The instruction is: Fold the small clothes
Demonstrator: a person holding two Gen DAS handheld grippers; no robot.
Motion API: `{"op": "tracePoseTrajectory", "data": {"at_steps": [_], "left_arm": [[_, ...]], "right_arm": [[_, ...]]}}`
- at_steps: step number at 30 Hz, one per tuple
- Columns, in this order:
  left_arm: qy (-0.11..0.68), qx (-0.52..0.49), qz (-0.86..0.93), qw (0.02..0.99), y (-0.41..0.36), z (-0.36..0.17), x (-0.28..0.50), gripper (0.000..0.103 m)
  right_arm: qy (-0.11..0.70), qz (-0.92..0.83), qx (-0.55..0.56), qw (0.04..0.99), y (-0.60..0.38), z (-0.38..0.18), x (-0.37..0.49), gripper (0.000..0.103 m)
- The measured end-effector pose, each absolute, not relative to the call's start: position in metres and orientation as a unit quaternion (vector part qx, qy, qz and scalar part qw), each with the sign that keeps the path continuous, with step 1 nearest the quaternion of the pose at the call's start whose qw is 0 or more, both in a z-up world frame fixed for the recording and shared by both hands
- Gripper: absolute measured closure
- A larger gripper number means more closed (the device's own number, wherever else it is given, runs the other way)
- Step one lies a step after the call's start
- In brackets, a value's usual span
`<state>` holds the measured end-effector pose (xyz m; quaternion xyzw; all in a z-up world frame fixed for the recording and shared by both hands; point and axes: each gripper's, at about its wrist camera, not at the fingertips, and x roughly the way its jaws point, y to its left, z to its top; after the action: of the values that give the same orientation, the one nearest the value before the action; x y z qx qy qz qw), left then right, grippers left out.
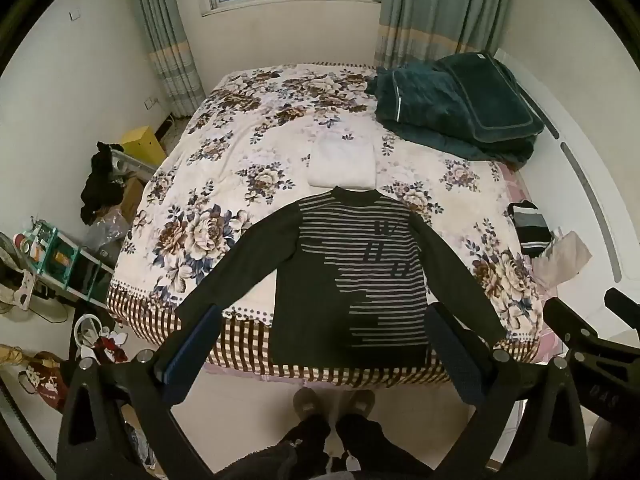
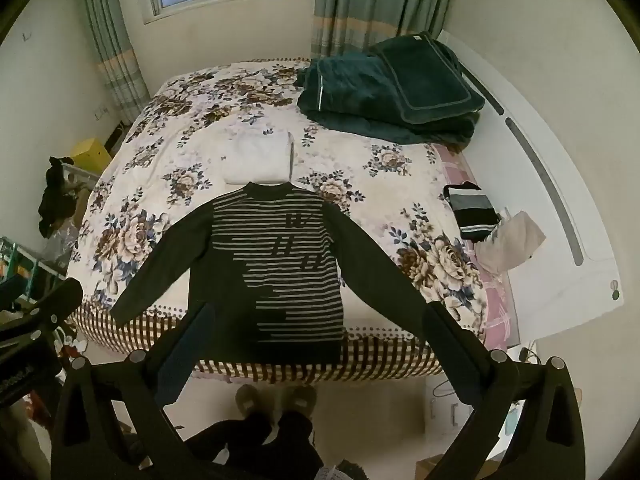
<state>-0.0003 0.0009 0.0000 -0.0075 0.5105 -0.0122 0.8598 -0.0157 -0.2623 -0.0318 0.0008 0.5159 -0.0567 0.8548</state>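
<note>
I see the bed (image 1: 224,152) filling most of both views, covered in a floral spread with a checked border along its near edge. On its far right corner sits a heap of dark green bedding (image 1: 452,112). The task's piece, a dark striped sweater (image 1: 360,264), lies flat and face up at the middle of the near edge, its hem hanging just over the border and its 2 sleeves spread out toward the near corners. A folded white garment (image 1: 342,164) lies just beyond its collar, touching or nearly so. At the right edge rests a small folded striped piece (image 1: 530,226).

My left gripper (image 1: 320,352) and right gripper (image 2: 316,348) both hover above the near edge, jaws spread wide, holding nothing.

My worry is the overhang: if I drag a sleeve across, the hem's weight may pull the sweater off the near edge. A deep pinch could also catch the spread along with the sleeve and wrinkle it. Folding toward the collar may shove the white garment out of its fold.
</note>
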Motion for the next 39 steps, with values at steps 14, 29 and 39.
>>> {"op": "tracePoseTrajectory", "data": {"at_steps": [14,29,39], "left_arm": [[0.509,-0.002,-0.006,0.861,0.003,-0.001,0.002,0.000],[0.500,-0.003,0.000,0.866,0.012,0.015,-0.004,0.000],[0.495,-0.001,0.001,0.869,0.011,0.016,-0.004,0.000]], "right_arm": [[0.512,-0.059,-0.008,0.857,-0.257,-0.027,-0.017,0.000],[0.505,-0.052,-0.008,0.861,-0.255,-0.007,-0.021,0.000],[0.504,-0.048,-0.005,0.863,-0.254,-0.005,-0.022,0.000]]}}
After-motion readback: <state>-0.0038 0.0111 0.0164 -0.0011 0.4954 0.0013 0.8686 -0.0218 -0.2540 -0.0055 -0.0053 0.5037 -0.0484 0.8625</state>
